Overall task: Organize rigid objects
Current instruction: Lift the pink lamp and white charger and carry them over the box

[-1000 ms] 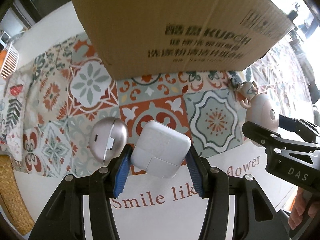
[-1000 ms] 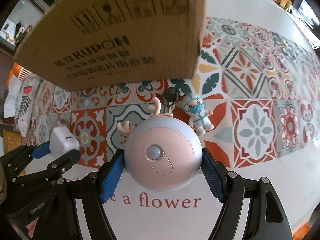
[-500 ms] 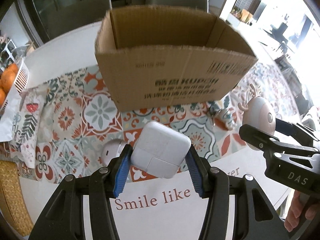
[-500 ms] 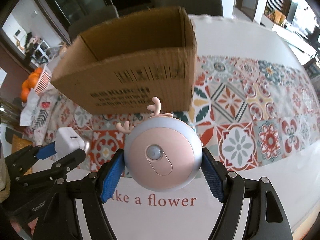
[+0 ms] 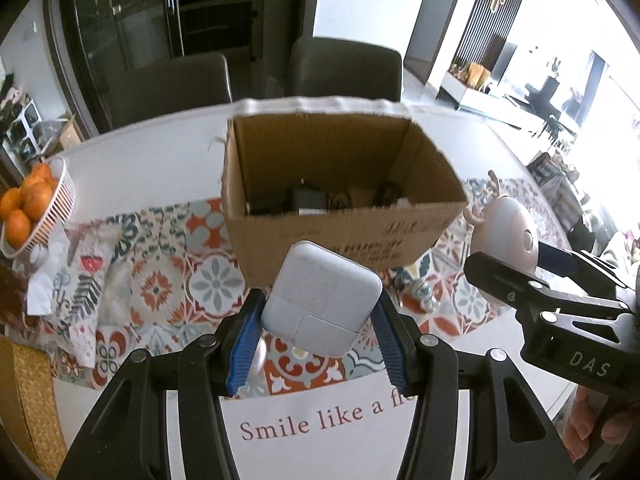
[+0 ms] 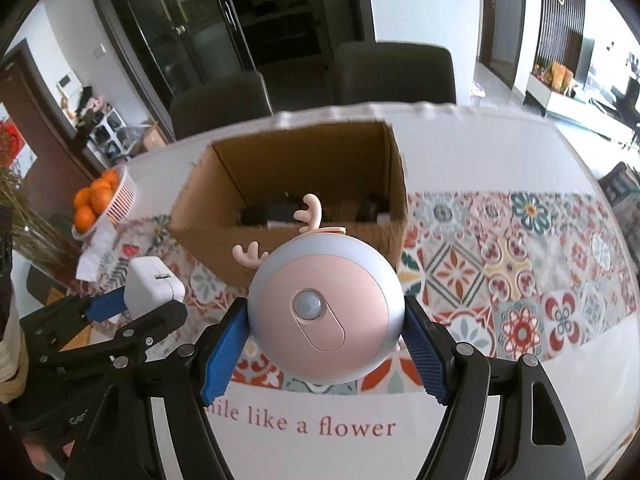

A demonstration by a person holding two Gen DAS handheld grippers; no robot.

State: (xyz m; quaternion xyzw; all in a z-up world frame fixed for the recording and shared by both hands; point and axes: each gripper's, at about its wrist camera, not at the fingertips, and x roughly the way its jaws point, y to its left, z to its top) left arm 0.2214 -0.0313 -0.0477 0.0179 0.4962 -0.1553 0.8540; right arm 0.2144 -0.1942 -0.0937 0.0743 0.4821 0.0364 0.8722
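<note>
White charger (image 5: 320, 298) clamped in left gripper (image 5: 316, 344), pink deer light (image 6: 325, 312) in right gripper (image 6: 324, 354); cardboard box (image 5: 340, 236) at 12 o'clock.

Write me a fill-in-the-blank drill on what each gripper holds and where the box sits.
1. The left gripper is shut on a white ____.
2. The round pink light in the right gripper has two ____ on top.
3. The cardboard box stands ____ at the top, with dark items inside.
4. The basket holds ____.

Missing words: charger; antlers; open; oranges
</note>
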